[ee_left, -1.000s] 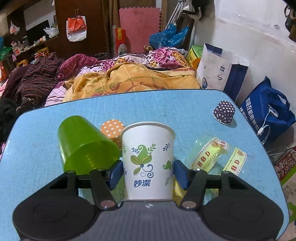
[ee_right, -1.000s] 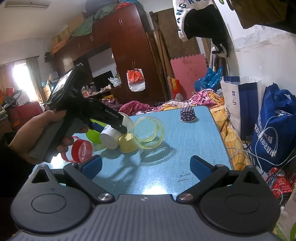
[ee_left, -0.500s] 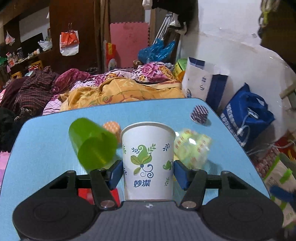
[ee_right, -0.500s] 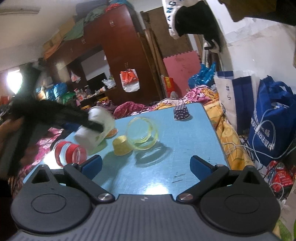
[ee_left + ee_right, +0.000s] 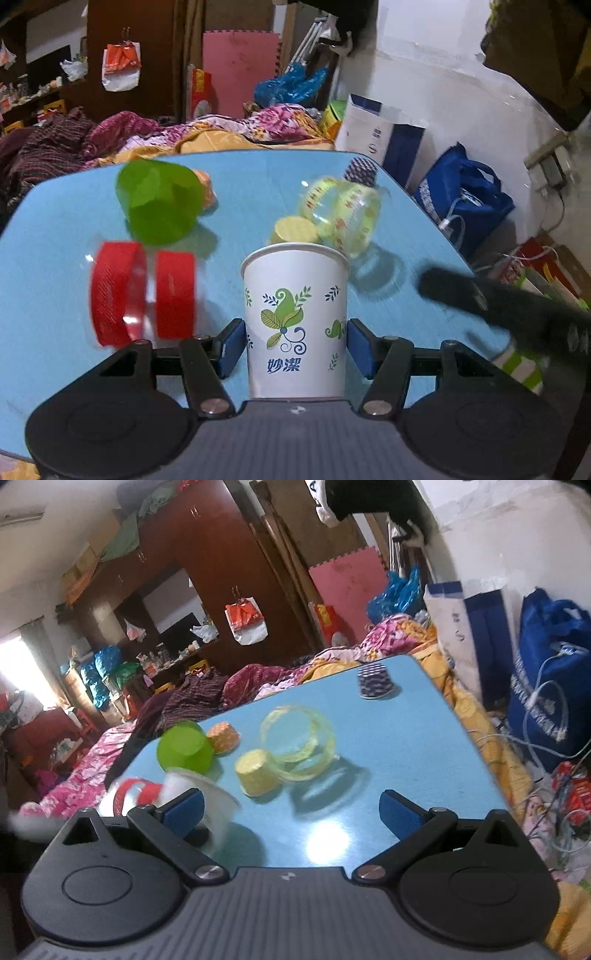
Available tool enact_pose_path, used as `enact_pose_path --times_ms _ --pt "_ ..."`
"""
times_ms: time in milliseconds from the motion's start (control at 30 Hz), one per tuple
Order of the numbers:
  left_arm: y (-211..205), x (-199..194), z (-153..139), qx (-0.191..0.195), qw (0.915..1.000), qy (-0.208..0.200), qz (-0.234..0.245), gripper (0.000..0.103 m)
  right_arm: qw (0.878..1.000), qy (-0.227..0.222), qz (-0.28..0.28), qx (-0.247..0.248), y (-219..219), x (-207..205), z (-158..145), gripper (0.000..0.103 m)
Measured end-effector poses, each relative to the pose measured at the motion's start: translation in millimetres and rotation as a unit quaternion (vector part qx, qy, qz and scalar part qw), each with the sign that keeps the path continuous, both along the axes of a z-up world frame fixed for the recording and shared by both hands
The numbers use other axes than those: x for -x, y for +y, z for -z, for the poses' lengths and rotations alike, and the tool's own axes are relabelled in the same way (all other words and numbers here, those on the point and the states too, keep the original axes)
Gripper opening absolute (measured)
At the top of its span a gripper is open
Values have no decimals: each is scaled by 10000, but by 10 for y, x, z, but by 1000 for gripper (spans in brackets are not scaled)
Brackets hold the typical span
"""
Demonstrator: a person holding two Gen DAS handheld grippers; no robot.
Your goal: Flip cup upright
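I'm in a cluttered home bedroom: rumpled floral bedding [image 5: 391,642], a dark wooden wardrobe [image 5: 229,565], shopping bags [image 5: 461,199].

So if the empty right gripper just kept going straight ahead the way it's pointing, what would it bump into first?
Probably the small yellow cup lying on the blue table, with the clear yellow-banded cup right behind it. The right gripper is open. Depth is hard to judge here, so it might skim past them.
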State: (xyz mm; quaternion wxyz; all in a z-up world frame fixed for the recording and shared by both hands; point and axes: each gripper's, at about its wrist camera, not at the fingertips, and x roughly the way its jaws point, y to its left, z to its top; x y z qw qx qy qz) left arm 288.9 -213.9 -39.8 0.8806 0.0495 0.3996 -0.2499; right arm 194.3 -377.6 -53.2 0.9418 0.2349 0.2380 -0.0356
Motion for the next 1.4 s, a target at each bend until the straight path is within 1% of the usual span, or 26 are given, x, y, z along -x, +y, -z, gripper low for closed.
enact_pose_path --times_ms 33,67,100,200,233,400,500,533,700,767,867,1067,1167,1233,1400 --pt "4 47 17 -9 10000 -39 22 63 10000 49 -61 -43 9 -54 -24 102" --pt "-16 86 32 -40 9999 -121 51 64 9996 196 -132 -152 26 -182 -64 102" --pt "-22 120 41 -51 9998 -166 66 64 9996 196 -132 -152 26 -182 -64 102" --pt "-34 168 53 13 9998 -131 167 64 9970 584 -457 -227 119 -402 -104 102" --pt "-34 175 57 1 9997 -142 179 64 9970 584 -457 -227 119 -402 -104 102" --pt "-37 184 73 31 9997 -156 208 64 9907 1005 -884 -252 253 -522 -99 101" --pt "-49 179 97 28 9996 -112 250 64 9843 1323 -1129 -313 316 -587 -77 98" --pt "-60 176 115 10 9996 -82 271 64 9843 1323 -1129 -313 316 -587 -77 97" --pt "-96 160 196 -56 9995 8 327 64 9780 1654 -1226 -325 340 -720 -59 90" --pt "-84 164 194 -54 9994 -4 336 64 9764 1716 -1251 -385 320 -736 -53 84" --pt "-68 173 179 -49 9995 -38 320 64 9727 1832 -1360 -431 334 -748 -42 82" --pt "-62 170 177 -46 9994 -45 348 64 9705 1917 -1424 -337 387 -739 -71 82" --pt "-55 158 173 -53 9993 -47 365 64 9693 1947 -1439 -420 357 -755 -79 82" --pt "-58 170 178 -61 9991 -37 417 64 9670 2040 -1496 -310 372 -761 -76 83" --pt "-76 216 181 -100 9989 -84 457 64 9691 2013 -1404 -242 367 -716 -103 86"
